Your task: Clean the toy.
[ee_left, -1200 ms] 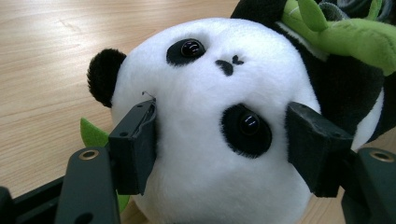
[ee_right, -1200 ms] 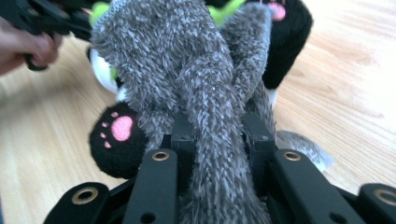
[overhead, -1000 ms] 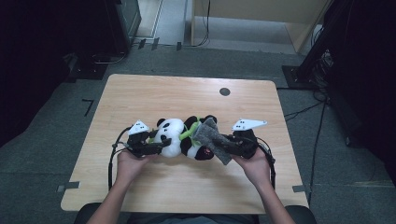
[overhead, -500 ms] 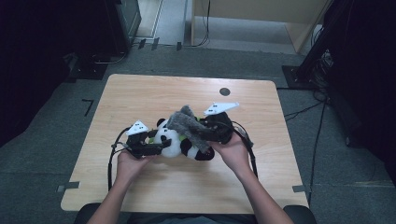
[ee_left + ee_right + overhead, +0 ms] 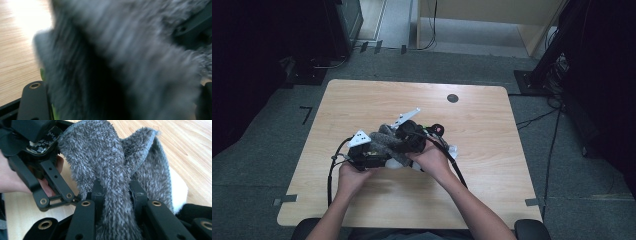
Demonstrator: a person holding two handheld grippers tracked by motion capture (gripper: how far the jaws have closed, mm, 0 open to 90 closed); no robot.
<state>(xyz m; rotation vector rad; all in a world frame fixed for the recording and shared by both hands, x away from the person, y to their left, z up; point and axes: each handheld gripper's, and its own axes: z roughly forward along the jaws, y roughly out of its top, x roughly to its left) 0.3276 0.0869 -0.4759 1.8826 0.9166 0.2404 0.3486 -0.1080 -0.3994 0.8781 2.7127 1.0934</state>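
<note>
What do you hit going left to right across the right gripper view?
A hand at the left edge → left hand-held gripper → grey fuzzy cloth, pinched by the right hand-held gripper → white plush → bare table.

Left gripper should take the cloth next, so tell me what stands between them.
Nothing visible. The grey cloth already lies between the left gripper's jaws, which have just been opening; the right gripper is shut on it.

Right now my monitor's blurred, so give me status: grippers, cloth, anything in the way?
Right gripper shut on grey fuzzy cloth. Left gripper jaws just opening, cloth draped across them. Panda plush lies under both hands.
</note>
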